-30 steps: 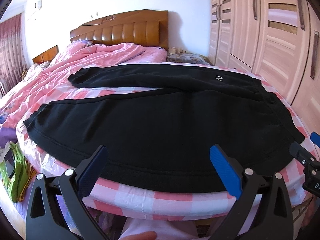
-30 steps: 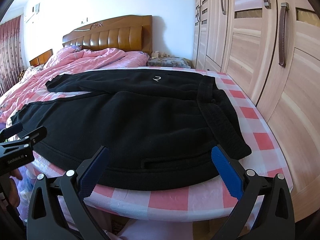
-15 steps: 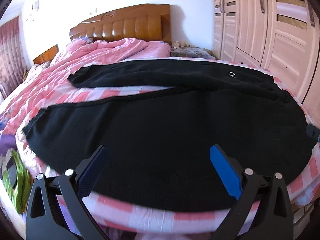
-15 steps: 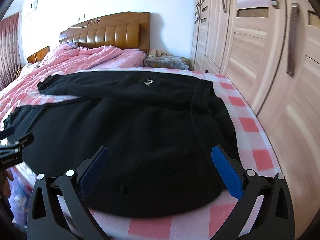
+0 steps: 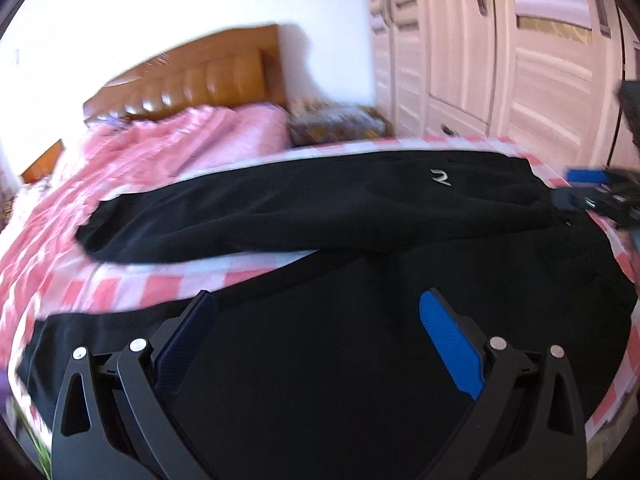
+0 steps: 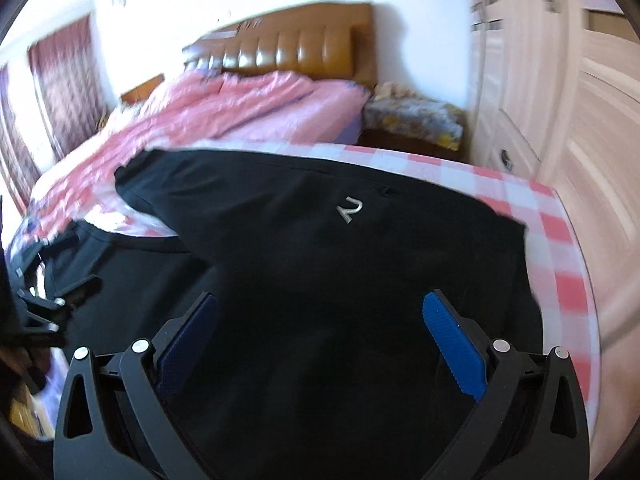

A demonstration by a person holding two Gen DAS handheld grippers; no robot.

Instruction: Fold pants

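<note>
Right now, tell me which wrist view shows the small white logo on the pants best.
The right wrist view: the white logo sits near the frame's centre on the black pants, large and fairly sharp. The left wrist view shows the same logo smaller and further up, on the far leg, slightly blurred.

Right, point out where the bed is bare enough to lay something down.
Bare checked sheet shows in the wedge between the two legs of the pants, and as a strip between the waistband and the wardrobe. The headboard end is crowded with the quilt.
</note>
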